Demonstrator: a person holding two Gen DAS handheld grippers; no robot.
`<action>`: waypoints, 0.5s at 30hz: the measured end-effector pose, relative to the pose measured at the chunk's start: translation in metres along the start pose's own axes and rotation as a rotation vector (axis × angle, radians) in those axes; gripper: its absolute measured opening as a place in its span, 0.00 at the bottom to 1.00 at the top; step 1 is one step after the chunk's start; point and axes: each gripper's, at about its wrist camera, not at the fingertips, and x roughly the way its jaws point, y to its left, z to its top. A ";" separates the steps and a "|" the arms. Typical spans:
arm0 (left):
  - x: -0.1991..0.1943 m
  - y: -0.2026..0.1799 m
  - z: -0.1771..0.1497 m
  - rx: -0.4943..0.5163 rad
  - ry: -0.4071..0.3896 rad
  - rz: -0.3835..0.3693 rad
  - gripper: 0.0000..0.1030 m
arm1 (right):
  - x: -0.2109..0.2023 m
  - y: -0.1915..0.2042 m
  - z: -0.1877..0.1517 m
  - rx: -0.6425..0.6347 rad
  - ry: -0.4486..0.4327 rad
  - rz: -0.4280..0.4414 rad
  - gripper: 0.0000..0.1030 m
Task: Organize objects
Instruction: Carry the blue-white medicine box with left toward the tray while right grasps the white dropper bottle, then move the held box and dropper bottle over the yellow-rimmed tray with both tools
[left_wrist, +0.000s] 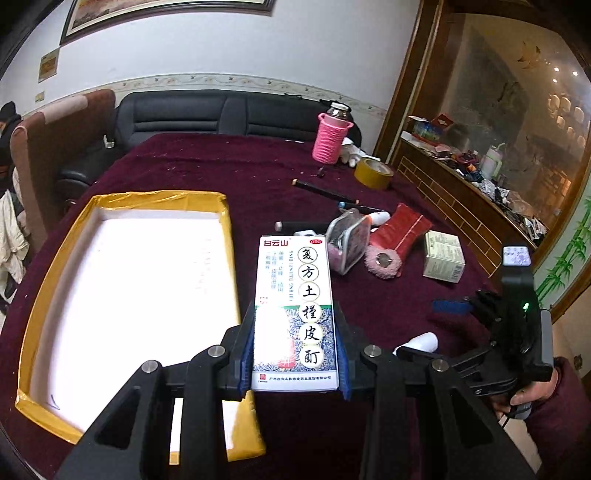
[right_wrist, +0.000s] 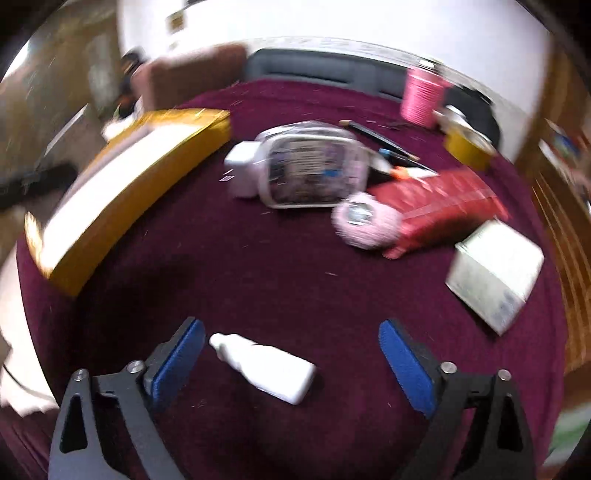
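My left gripper (left_wrist: 295, 343) is shut on a tall white medicine box (left_wrist: 295, 306) with Chinese print, held above the maroon tablecloth just right of the open yellow-taped cardboard box (left_wrist: 122, 280). My right gripper (right_wrist: 291, 354) is open, its blue pads either side of a small white bottle (right_wrist: 266, 365) lying on the cloth; the bottle also shows in the left wrist view (left_wrist: 421, 341). The right gripper shows at the right of the left wrist view (left_wrist: 454, 306). The right wrist view is blurred.
On the cloth lie a clear pouch (right_wrist: 310, 173), a pink fluffy item (right_wrist: 365, 225), a red packet (right_wrist: 436, 210), a pale carton (right_wrist: 495, 273), a yellow tape roll (left_wrist: 373, 171), a pink-sleeved bottle (left_wrist: 330, 138) and dark pens (left_wrist: 325, 190). A sofa stands behind.
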 end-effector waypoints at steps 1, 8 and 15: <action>-0.001 0.002 -0.001 -0.003 0.000 0.004 0.32 | 0.006 0.003 0.004 -0.033 0.015 -0.005 0.88; -0.001 0.008 -0.003 -0.018 0.007 0.019 0.32 | 0.020 0.006 -0.002 -0.045 0.098 0.075 0.47; -0.002 0.009 -0.006 -0.015 0.010 0.020 0.32 | 0.014 0.010 -0.008 -0.027 0.113 0.072 0.41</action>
